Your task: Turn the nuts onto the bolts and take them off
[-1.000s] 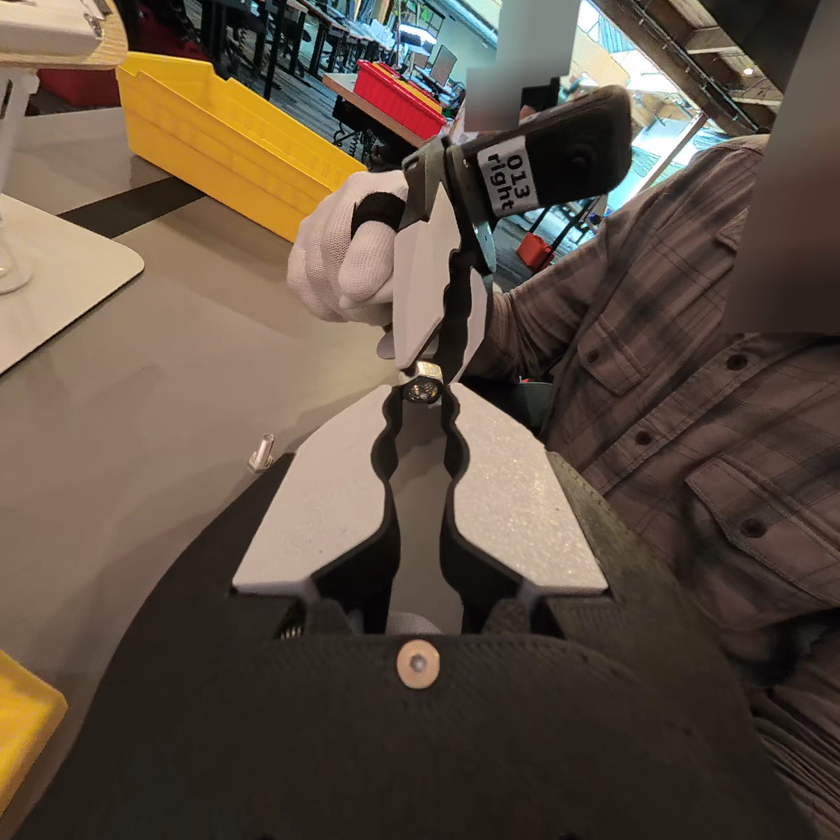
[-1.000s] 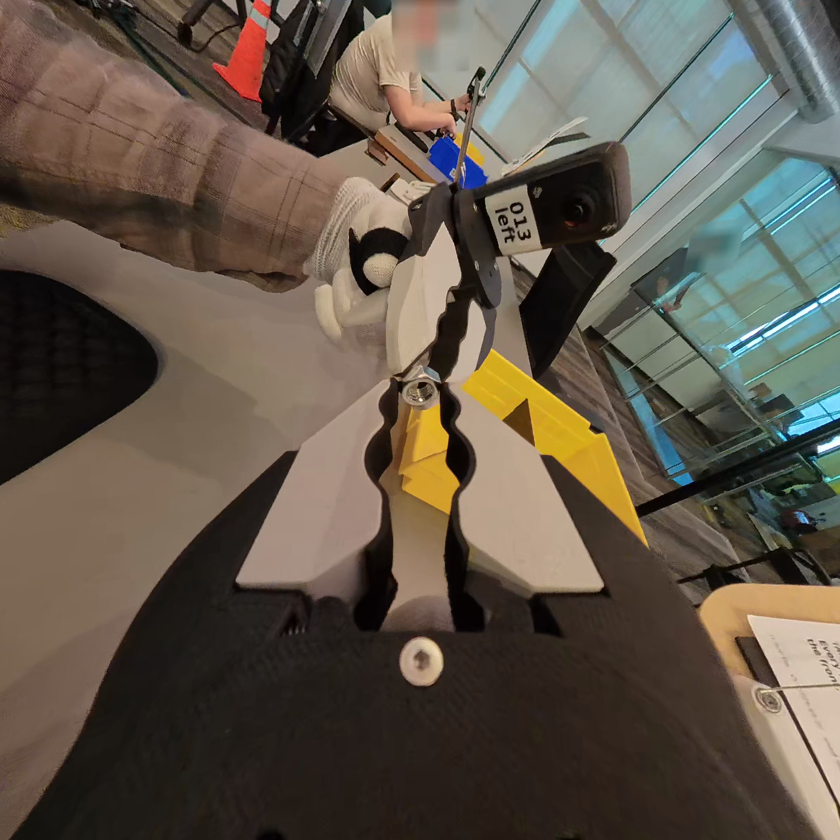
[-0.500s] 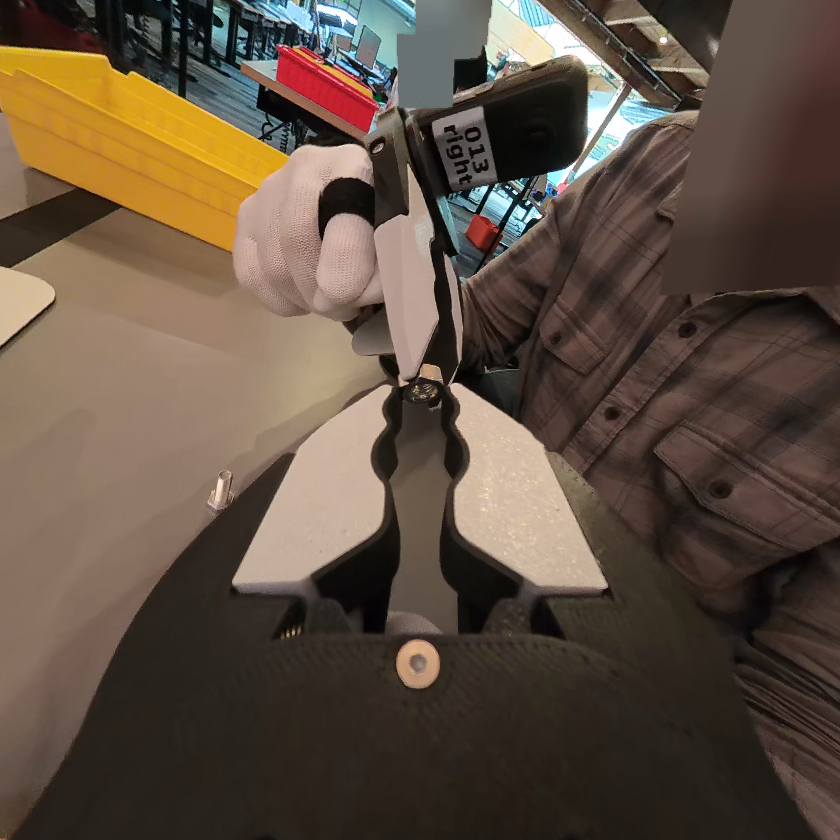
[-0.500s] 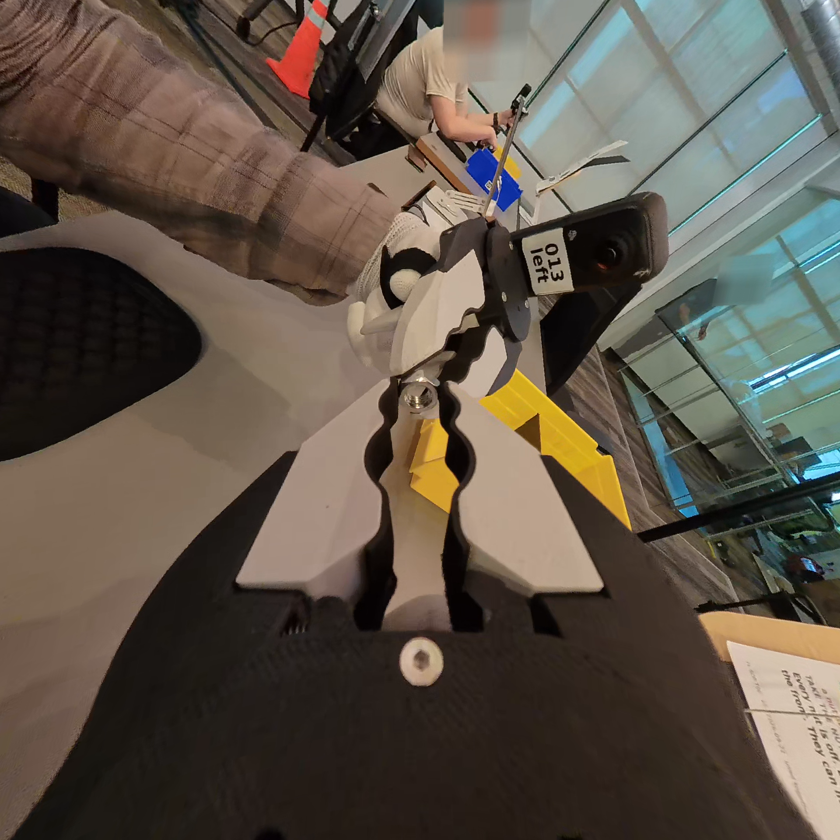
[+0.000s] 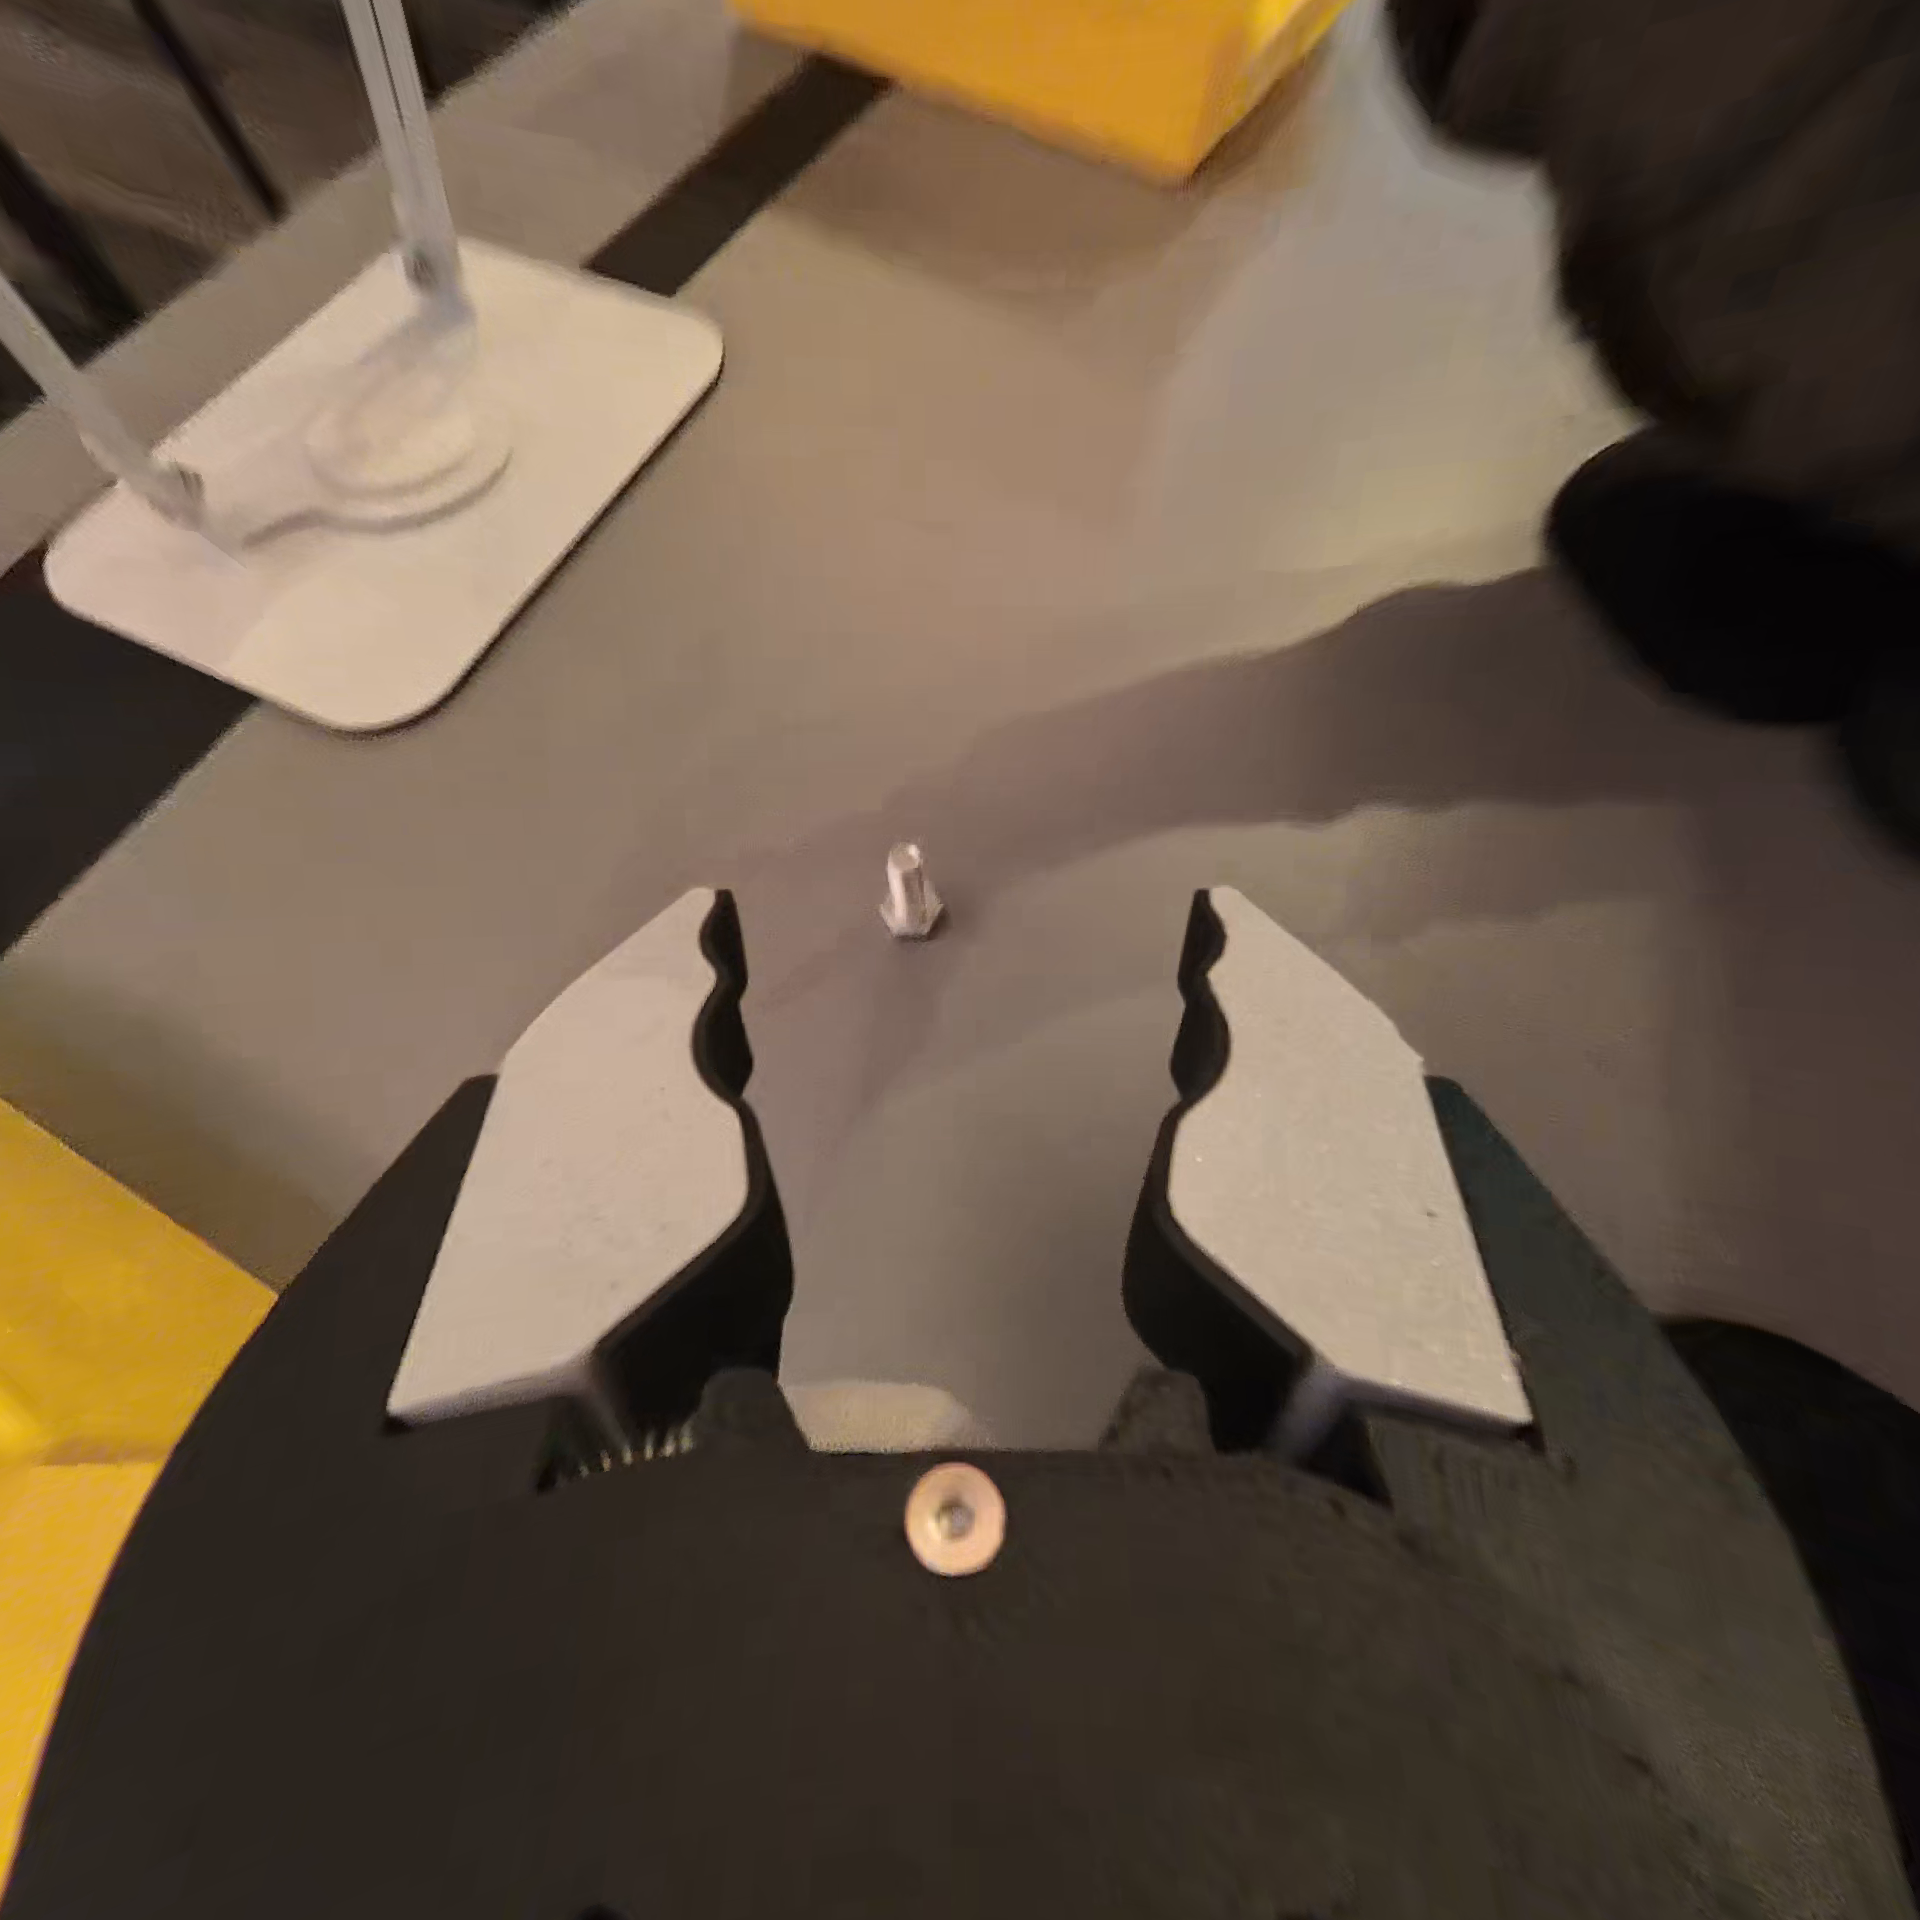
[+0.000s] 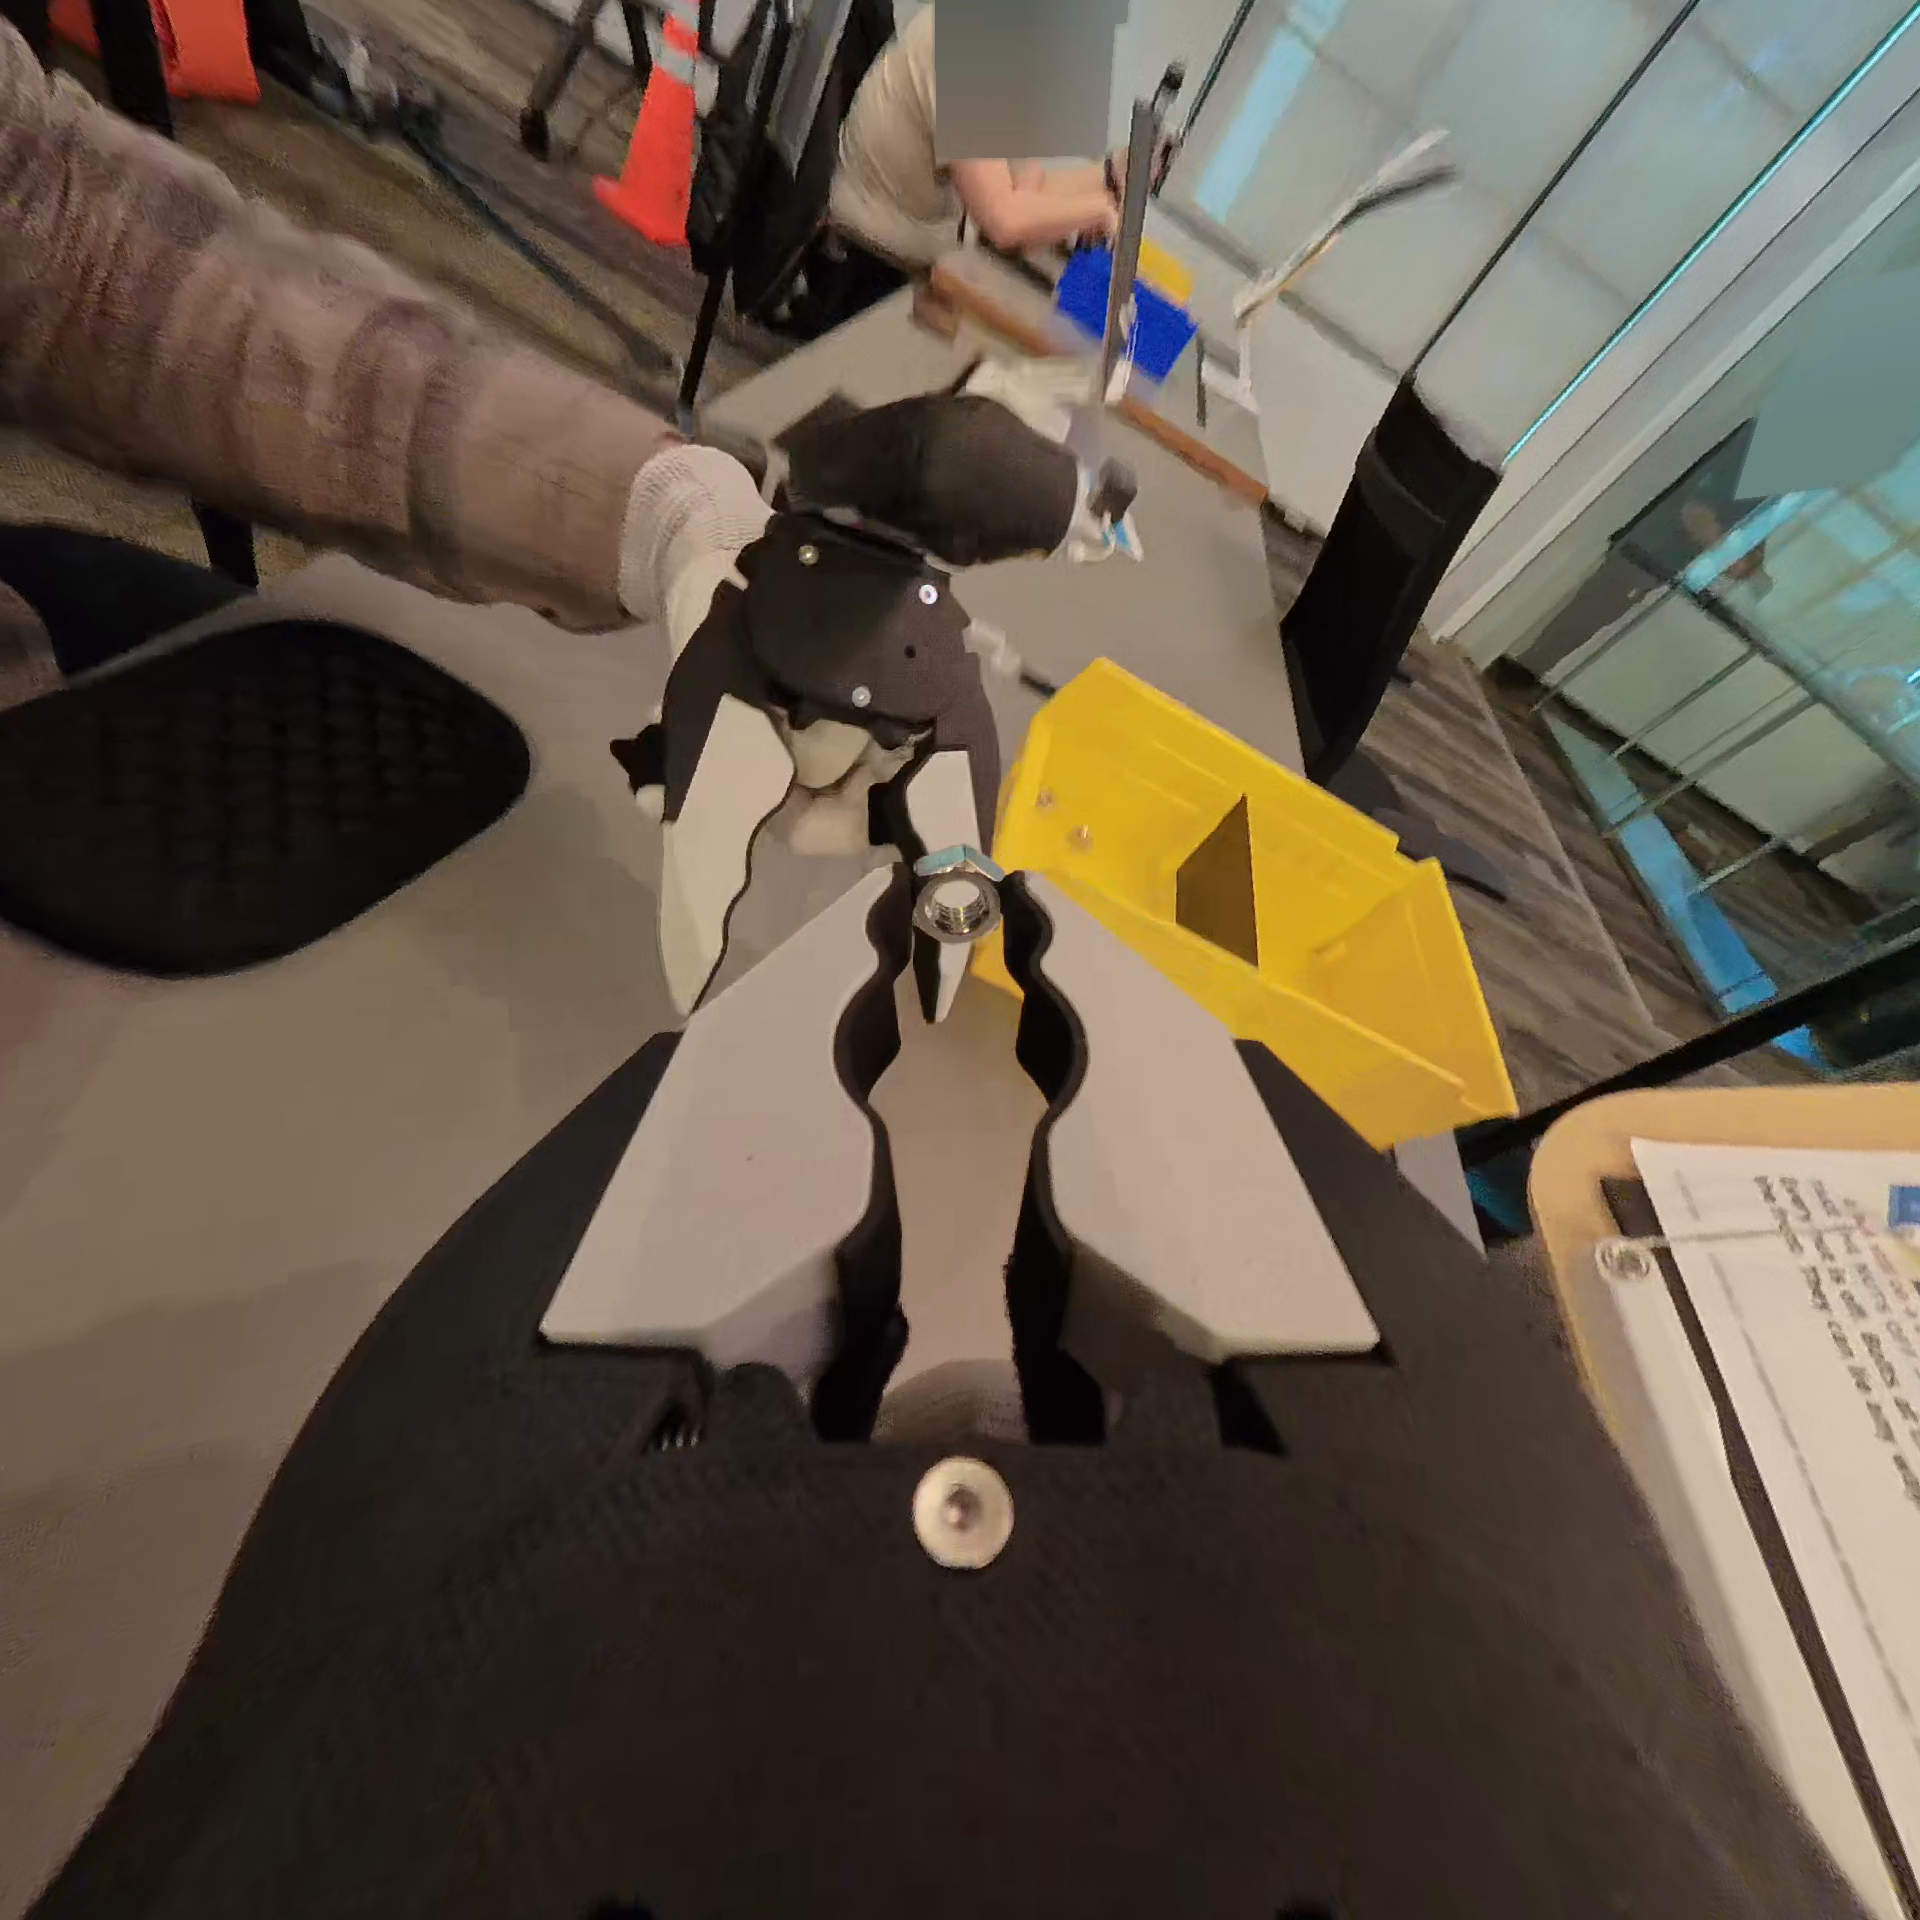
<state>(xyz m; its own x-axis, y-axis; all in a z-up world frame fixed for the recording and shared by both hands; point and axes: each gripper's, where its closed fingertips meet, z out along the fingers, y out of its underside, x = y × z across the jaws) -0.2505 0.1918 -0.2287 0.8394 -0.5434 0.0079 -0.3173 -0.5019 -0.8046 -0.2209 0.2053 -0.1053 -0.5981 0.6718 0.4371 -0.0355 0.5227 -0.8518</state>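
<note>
A small silver bolt (image 5: 912, 906) stands on its head on the grey table (image 5: 987, 499). My left gripper (image 5: 958, 914) is open and empty, and the bolt is just beyond the gap between its tips, slightly left of centre. My right gripper (image 6: 956, 914) is shut on a silver hex nut (image 6: 956, 906), whose threaded hole faces the camera and is empty. The right wrist view also shows the left gripper (image 6: 810, 1003), open and pointing down at the table, held by a white-gloved hand (image 6: 686, 540). The bolt does not show in that view.
A white stand base (image 5: 416, 499) with a clear post sits far left. Yellow bins are at the back (image 5: 1039, 73), at the near left (image 5: 83, 1299) and beyond the right gripper (image 6: 1247, 883). A clipboard with paper (image 6: 1766, 1351) lies right; a black mesh chair (image 6: 229, 790) stands left. Across from one pair of fingers to the other is roughly 12 cm. The white stand base (image 5: 416, 499) sits 25 cm or so from the ends of my left fingers.
The two grippers were tip to tip at the nut. My left gripper has opened, pulled away and swung down over the bolt on the table. The right gripper keeps the nut.
</note>
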